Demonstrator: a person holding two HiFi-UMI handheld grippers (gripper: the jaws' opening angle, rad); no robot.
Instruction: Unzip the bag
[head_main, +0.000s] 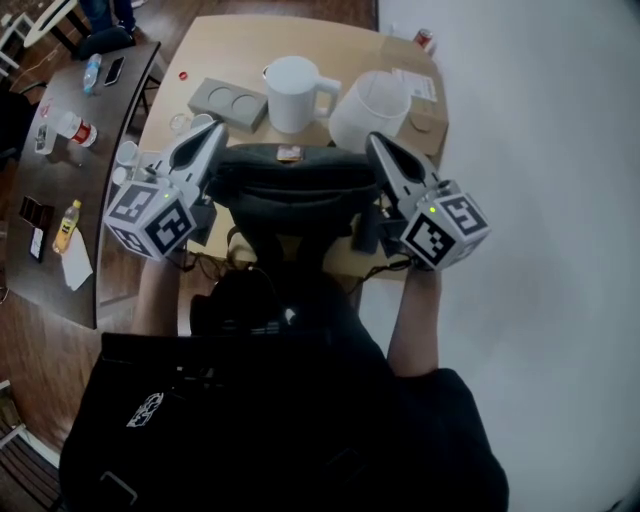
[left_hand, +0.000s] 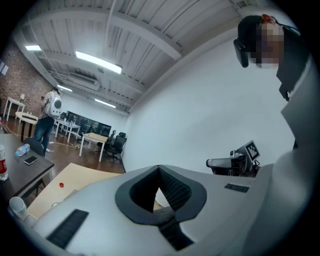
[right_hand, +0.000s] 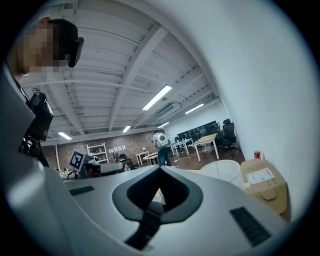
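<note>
A dark bag (head_main: 290, 190) lies on the light wooden table (head_main: 230, 50) near its front edge, with a small label (head_main: 290, 153) at its far side. My left gripper (head_main: 216, 131) hovers by the bag's left end, jaws together with nothing between them. My right gripper (head_main: 373, 140) hovers by the bag's right end, also shut and empty. In the left gripper view the left gripper (left_hand: 159, 168) points level across the room, and the bag is out of sight there. The right gripper (right_hand: 160, 168) in its own view likewise shows no bag.
Behind the bag stand a white pitcher (head_main: 295, 93), a white bucket (head_main: 372, 108) and a grey two-hole tray (head_main: 228, 102). A cardboard box (head_main: 422, 95) sits at the back right. A dark side table (head_main: 60, 200) with bottles is at left. A white wall (head_main: 540, 150) runs along the right.
</note>
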